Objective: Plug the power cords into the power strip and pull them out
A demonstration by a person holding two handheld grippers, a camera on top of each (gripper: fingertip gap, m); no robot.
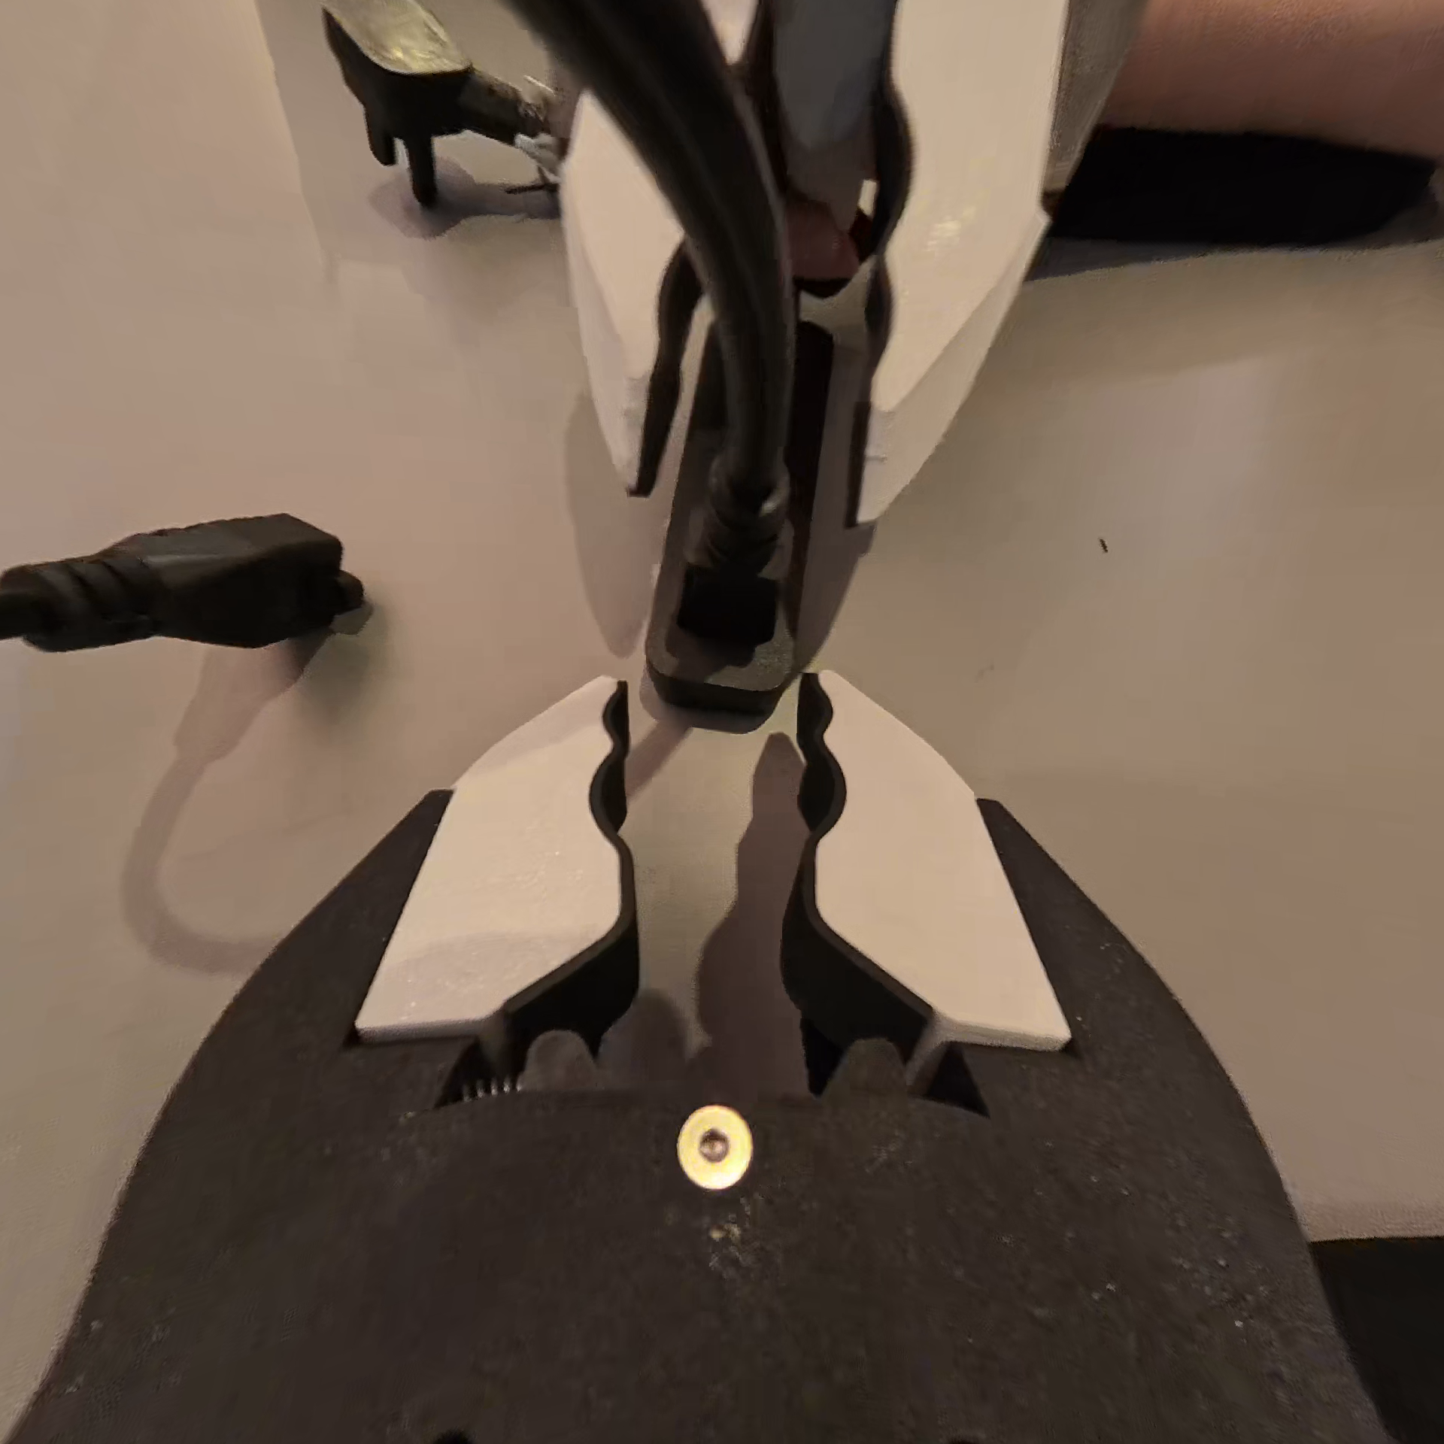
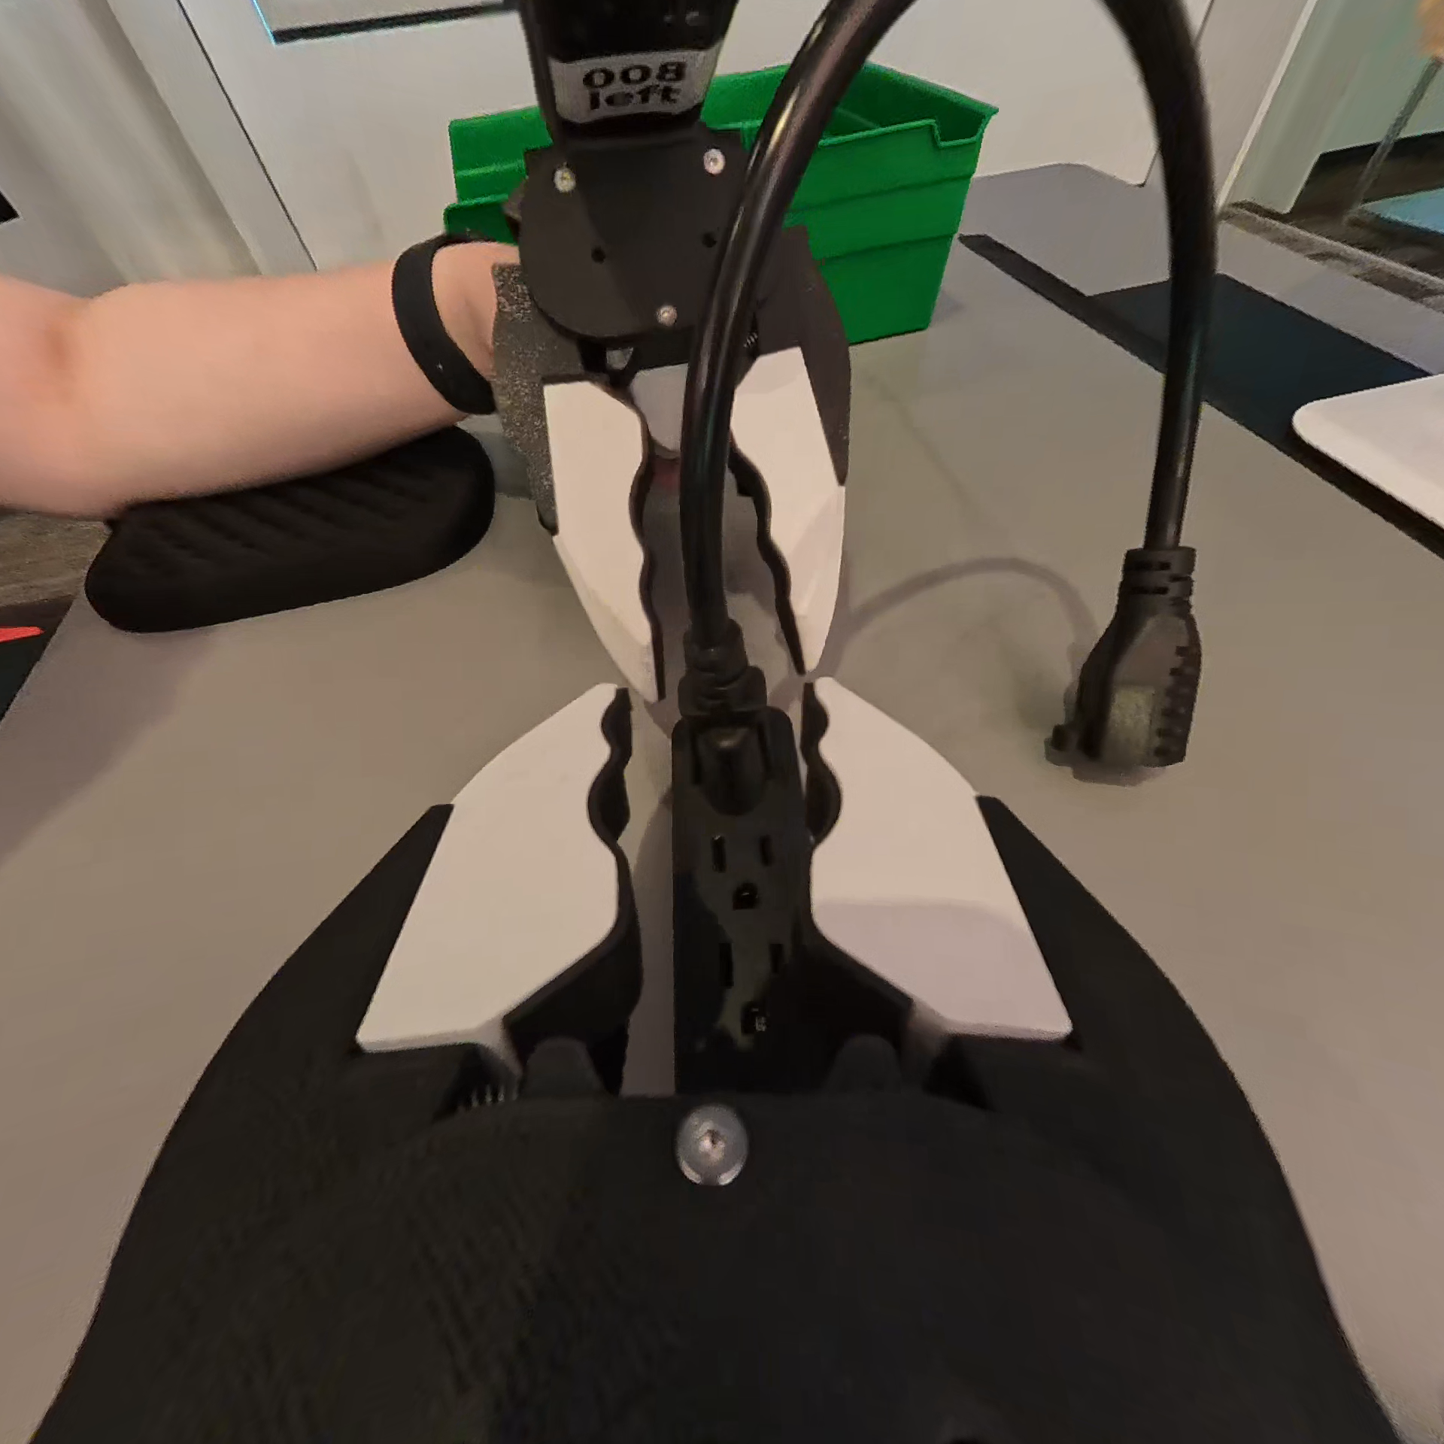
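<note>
A black power strip (image 2: 734, 898) lies on the grey table between my right gripper's (image 2: 715, 695) fingers. The right finger is against it and a thin gap shows on the left. A black plug (image 2: 723, 703) sits in the strip's far outlet. Its cord (image 2: 703, 469) arcs up and over to a second plug (image 2: 1141, 672) lying on the table at the right. My left gripper (image 1: 715, 688) is open and empty, with its tips at the strip's end (image 1: 715, 672). In the left wrist view the right gripper (image 1: 746, 500) straddles the strip, and the second plug (image 1: 195, 578) lies at the left.
A green bin (image 2: 883, 234) stands at the back of the table. A black wrist pad (image 2: 289, 531) lies under a person's forearm (image 2: 195, 375) on the left. A white flat object (image 2: 1375, 445) sits at the right edge. A dark legged object (image 1: 391, 78) stands far left in the left wrist view. My right fingertips sit around 4 cm from my left ones. Both grippers' tips are roughly 20 cm from the dark legged object (image 1: 391, 78).
</note>
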